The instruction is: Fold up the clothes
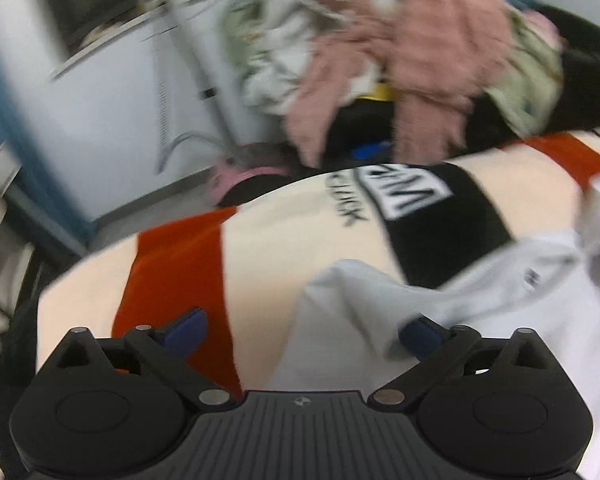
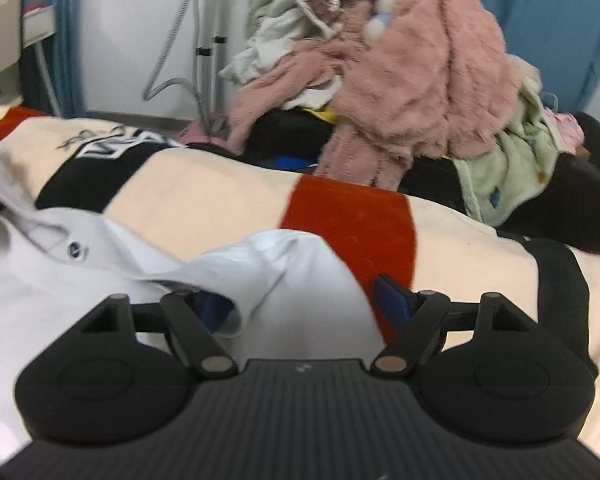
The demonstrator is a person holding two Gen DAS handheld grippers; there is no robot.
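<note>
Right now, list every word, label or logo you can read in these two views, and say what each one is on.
White block letters in a white frame, on the black band of the striped blanket: upside down and blurred, unreadable.
Black lettering beside it on the blanket's cream stripe: blurred, unreadable.
Small dark round logo on the white garment: too small to read.
Nothing else carries text.

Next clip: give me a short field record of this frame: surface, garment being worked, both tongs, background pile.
surface: cream blanket with red and black stripes
garment: white shirt spread on the blanket, one bunched part raised toward the right tongs
left tongs: open, white cloth between the fingers, no pinch visible
right tongs: open, straddling the raised white fold, pads not pressing on it
background: heap of unfolded clothes, pink fluffy garment on top, pale green one beside it
image quality: left view motion-blurred
</note>
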